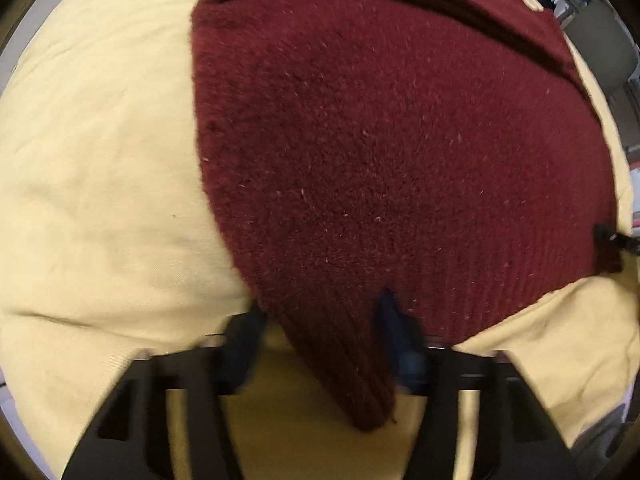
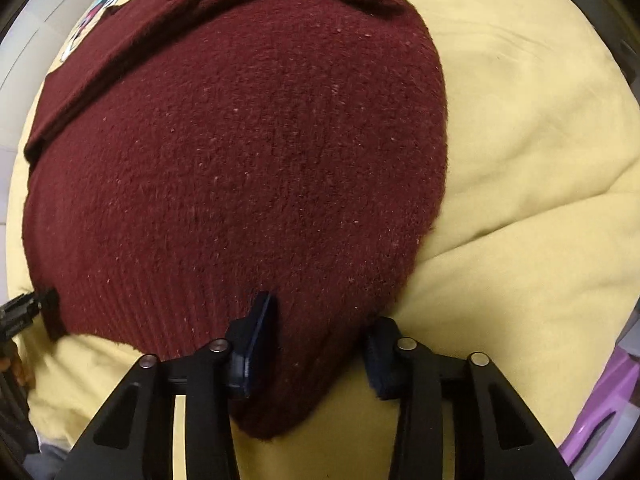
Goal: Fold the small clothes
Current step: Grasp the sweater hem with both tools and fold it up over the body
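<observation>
One maroon sweater (image 1: 380,152) on one yellow sheet (image 1: 100,160), two claws gripping.

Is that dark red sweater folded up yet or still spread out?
Partly folded: the sweater lies flat on the yellow cover, a sleeve folded across it.

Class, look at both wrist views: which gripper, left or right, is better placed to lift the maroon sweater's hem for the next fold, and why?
Neither clearly: it looks like a two-handed lift. The left gripper pinches one ribbed hem corner of the maroon sweater, the right gripper the other, on the yellow bedding.
</observation>
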